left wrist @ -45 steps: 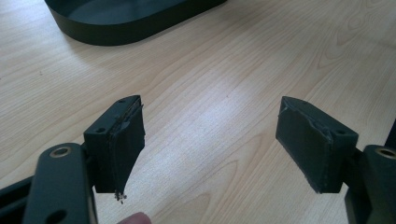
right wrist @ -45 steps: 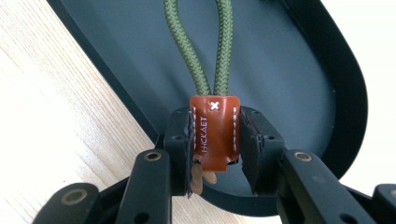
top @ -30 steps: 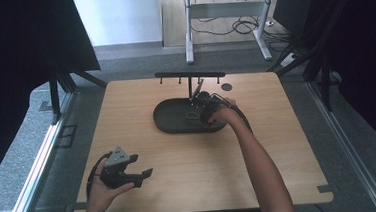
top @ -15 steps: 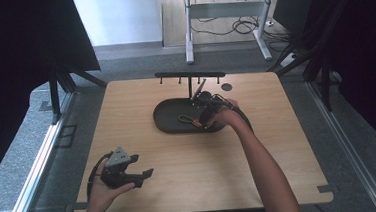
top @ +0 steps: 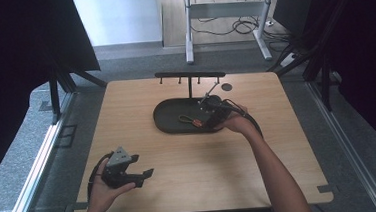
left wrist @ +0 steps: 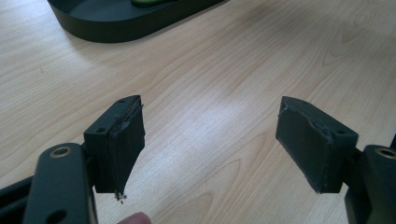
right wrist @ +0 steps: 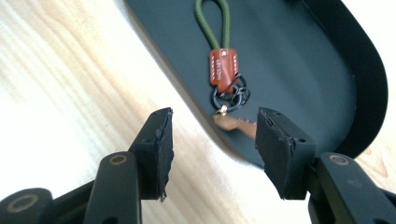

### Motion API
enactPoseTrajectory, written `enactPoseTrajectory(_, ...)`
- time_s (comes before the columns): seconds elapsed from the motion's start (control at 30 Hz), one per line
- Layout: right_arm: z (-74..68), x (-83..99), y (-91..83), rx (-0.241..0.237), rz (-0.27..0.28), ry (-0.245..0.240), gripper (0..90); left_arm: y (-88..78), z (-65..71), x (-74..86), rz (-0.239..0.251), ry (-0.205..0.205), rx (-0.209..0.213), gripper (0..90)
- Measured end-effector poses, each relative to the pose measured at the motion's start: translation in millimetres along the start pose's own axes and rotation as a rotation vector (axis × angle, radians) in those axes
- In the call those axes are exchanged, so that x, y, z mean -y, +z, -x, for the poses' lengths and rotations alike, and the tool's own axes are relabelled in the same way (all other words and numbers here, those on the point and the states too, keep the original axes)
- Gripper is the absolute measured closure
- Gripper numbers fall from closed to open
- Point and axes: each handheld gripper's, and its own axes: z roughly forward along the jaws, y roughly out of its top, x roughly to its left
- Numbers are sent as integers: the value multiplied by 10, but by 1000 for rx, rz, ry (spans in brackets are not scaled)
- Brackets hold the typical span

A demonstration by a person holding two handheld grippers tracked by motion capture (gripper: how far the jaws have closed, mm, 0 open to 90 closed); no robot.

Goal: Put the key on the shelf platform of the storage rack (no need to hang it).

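Observation:
A keychain (top: 189, 120) with a green cord loop, a brown leather tab (right wrist: 222, 67), dark rings and a key (right wrist: 236, 123) lies loose in a black oval tray (top: 165, 125). My right gripper (top: 205, 119) hovers over the tray's right part. In the right gripper view its jaws (right wrist: 212, 140) stand apart just short of the key; they have just been opening, and nothing is pressed between them. My left gripper (top: 143, 178) rests near the table's front left, open (left wrist: 210, 140) over bare wood, with the tray's end (left wrist: 116, 28) ahead of it.
A black rack with small hooks (top: 190, 76) stands behind the tray. A small dark disc (top: 227, 86) lies at the back right of the wooden table (top: 280, 169). Beyond the far edge are desk legs and cables on the floor.
The right gripper let go of the keychain, which now lies in the tray, and drew back to the right and slightly up. The left hand kept still.

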Motion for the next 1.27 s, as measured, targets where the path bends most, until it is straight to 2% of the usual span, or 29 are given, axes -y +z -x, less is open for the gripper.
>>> enactPoseTrajectory(0.3,-111,341,-199,-25,53,8,473,22,20,-1,-5,4,-4,241)
enactPoseTrajectory(0.53,-214,723,-276,-64,101,20,472,31,15,2,-14,3,-9,241)
enactPoseTrajectory(0.67,-246,945,-293,-66,127,33,472,27,18,1,-15,2,-12,241)
enactPoseTrajectory(0.8,-294,1161,-276,-61,148,54,471,30,19,1,-18,5,-13,241)
enactPoseTrajectory(1.0,-390,1446,-161,-49,178,80,470,17,24,-2,-16,7,-22,241)
enactPoseTrajectory(1.2,-403,1562,-122,-31,225,120,433,28,43,-10,-23,19,-34,241)
enactPoseTrajectory(1.27,-418,1575,-147,-7,236,117,411,23,49,-17,-23,20,-36,241)
